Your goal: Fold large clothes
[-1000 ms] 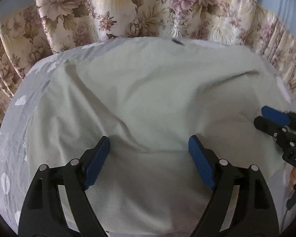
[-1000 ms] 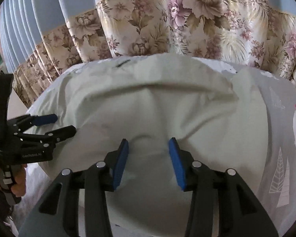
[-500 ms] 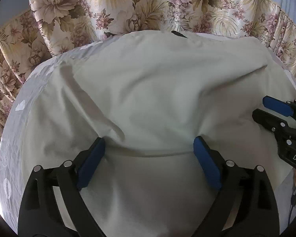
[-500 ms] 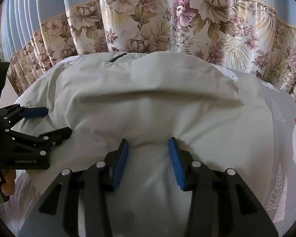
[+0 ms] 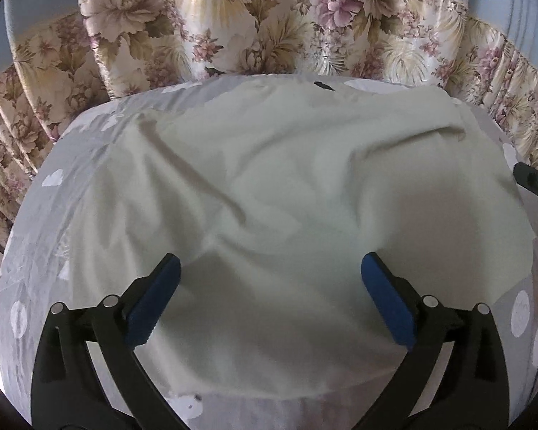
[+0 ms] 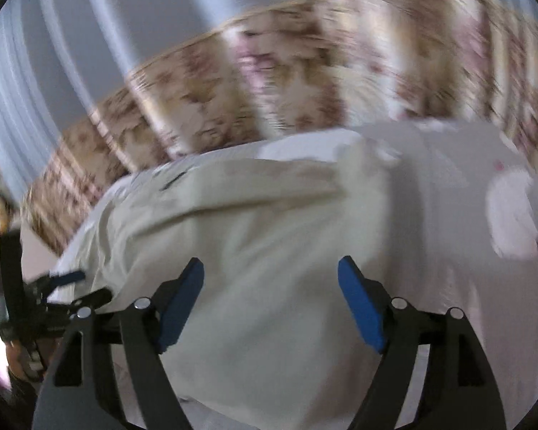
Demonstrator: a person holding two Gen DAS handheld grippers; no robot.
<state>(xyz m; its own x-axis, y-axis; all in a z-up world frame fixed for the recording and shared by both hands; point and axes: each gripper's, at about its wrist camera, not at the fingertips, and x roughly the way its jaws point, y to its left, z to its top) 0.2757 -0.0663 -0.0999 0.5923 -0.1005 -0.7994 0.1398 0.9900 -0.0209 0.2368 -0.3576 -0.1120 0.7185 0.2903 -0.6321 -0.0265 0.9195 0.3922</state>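
A large pale cream garment (image 5: 287,186) lies spread and creased over a grey patterned bed cover (image 5: 53,222). My left gripper (image 5: 269,286) hovers over its near part, jaws still opening wide, nothing pinched between the blue pads. In the blurred right wrist view the same garment (image 6: 269,243) lies under my right gripper (image 6: 270,297), whose jaws are opening too, with the cloth lying loose below them. The left gripper (image 6: 79,286) shows at the left edge of that view. A black tip of the right gripper (image 5: 534,179) peeks in at the right edge of the left view.
A floral curtain (image 5: 254,28) with blue above hangs close behind the bed. White print shapes (image 6: 513,211) mark the cover at the right. A hand (image 6: 18,358) shows at the lower left of the right wrist view.
Both grippers have spread their jaws and let go of the cloth fold. The right gripper swung sideways and rolled, blurring its view. The left view pulled back a little.
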